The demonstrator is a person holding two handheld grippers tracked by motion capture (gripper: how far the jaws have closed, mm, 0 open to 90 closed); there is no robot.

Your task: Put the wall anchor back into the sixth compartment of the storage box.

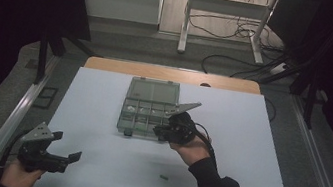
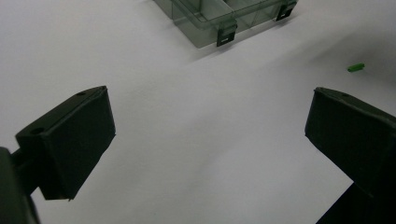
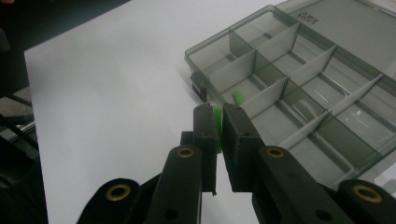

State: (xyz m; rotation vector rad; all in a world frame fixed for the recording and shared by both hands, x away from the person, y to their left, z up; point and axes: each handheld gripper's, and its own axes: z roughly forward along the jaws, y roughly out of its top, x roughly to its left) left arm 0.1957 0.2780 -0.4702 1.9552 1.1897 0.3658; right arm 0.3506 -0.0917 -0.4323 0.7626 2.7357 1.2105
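A clear grey compartment box (image 1: 125,126) lies open on the white table (image 1: 92,163), its lid (image 1: 154,90) folded back. My right gripper (image 1: 157,132) hovers at the box's near right corner, shut on a small green piece (image 3: 217,122) just above the box's front wall (image 3: 211,46). Another green piece (image 3: 238,96) lies in a front compartment. A third green piece (image 1: 164,177) rests on the table nearer the person, also visible from the left gripper (image 2: 356,67). My left gripper (image 1: 66,144) stands open at the table's near left, nothing between its fingers (image 2: 74,140).
The box's front latches (image 2: 226,35) face the left gripper. A wooden strip (image 1: 172,74) runs along the table's far edge. Metal rails (image 1: 7,124) flank the table, and cables (image 1: 230,32) and a frame stand on the floor beyond.
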